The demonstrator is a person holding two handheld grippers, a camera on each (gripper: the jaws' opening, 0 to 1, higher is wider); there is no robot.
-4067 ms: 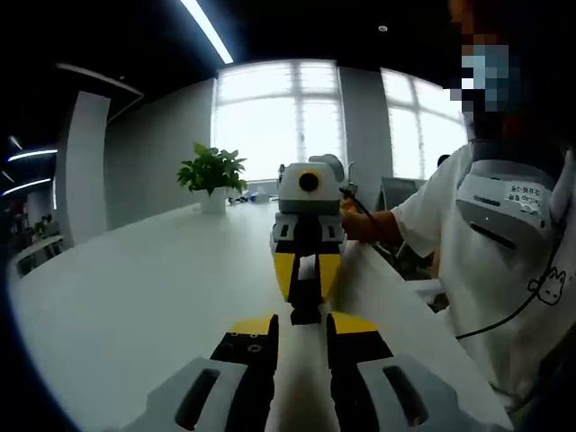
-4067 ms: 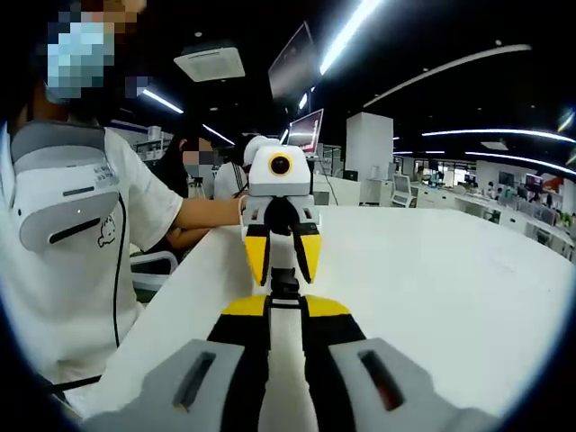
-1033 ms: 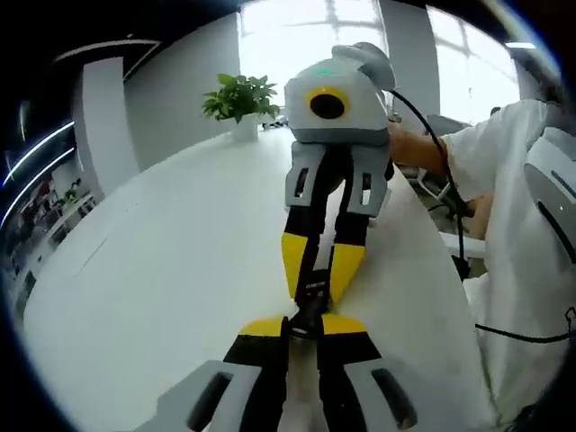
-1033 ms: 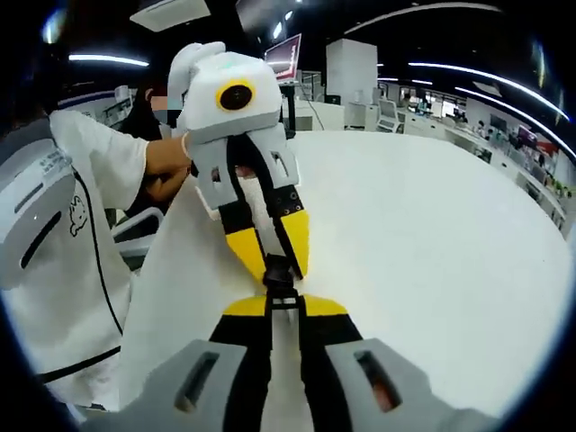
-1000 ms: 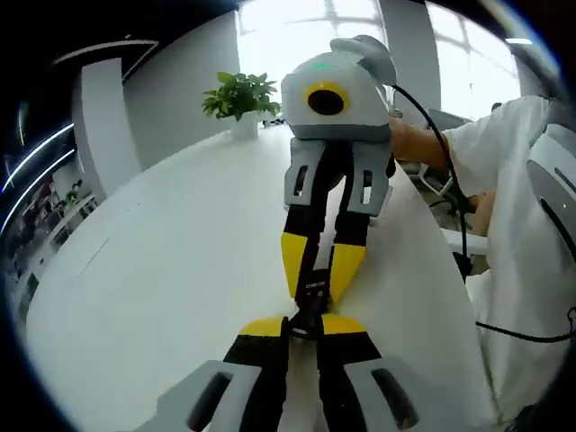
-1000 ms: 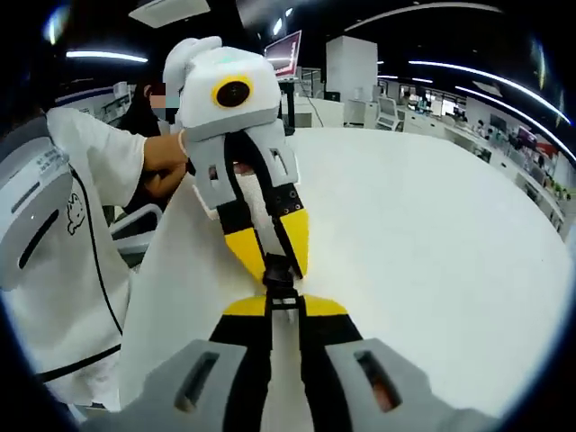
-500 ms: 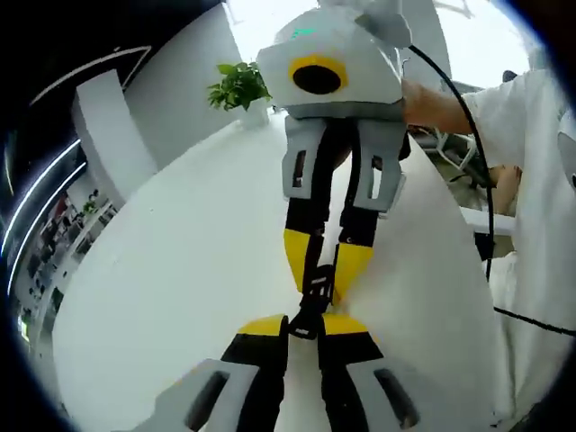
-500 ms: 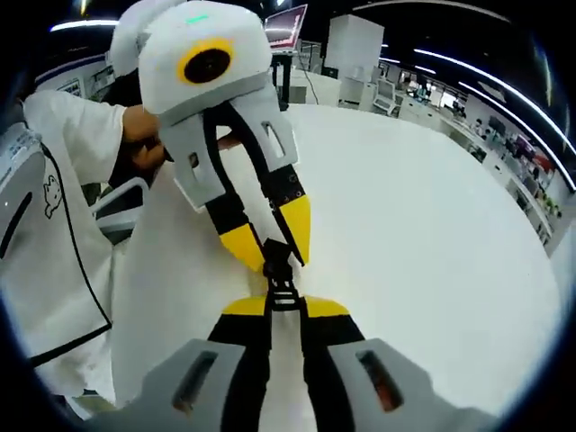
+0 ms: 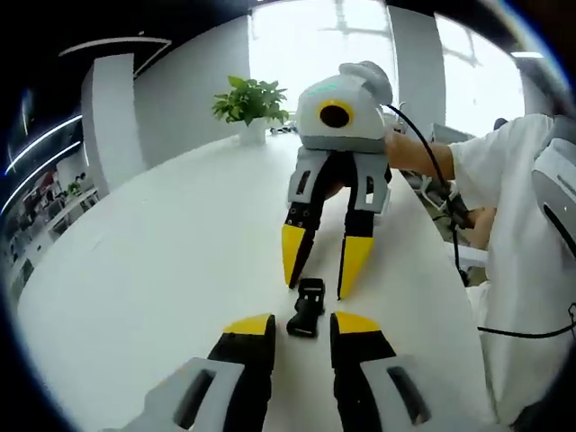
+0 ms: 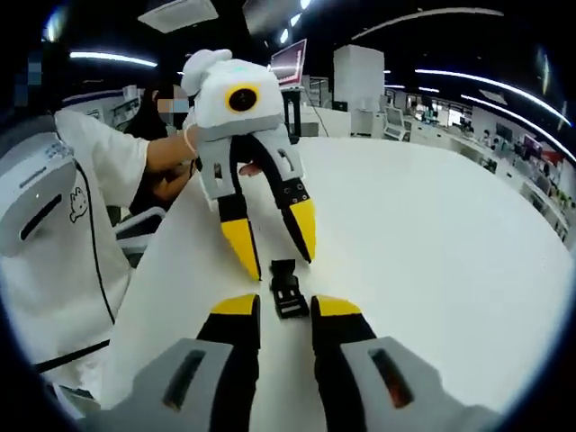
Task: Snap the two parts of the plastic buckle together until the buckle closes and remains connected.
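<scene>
- Half a sec. earlier the black buckle (image 9: 308, 307) was pinched between both grippers' tips; now it is released and lies flat on the white table (image 9: 153, 270), between the two sets of tips, touched by neither.
- The left gripper (image 9: 301, 326) is seen w/ its yellow-tipped jaws spread apart and nothing held between them; a sec. ago they were closed on the buckle.
- The right gripper (image 10: 285, 306) is likewise seen w/ jaws parted and nothing gripped, where earlier they were clamped.
- In the left gripper view, the right gripper (image 9: 318, 267) is shown opposite, tips pointing down at the buckle, jaws splayed wide, just short of it.
- In the right gripper view, the left gripper (image 10: 277, 239) is shown the same way, tips either side of the buckle's (image 10: 287, 286) far end, not touching.
- Left gripper view: a potted plant (image 9: 249, 106) is seen at the table's far edge before bright windows; a person's white sleeve (image 9: 504, 180) is at the right.
- Right gripper view: a dim office w/ ceiling light strips and a raised monitor (image 10: 294, 60) is shown instead; the table's (image 10: 423, 225) far side runs off to the right.
- The buckle appears as one short black plastic piece, both halves joined end to end; the seam is too small to check.
- It sits near the table's edge on the person's side.
</scene>
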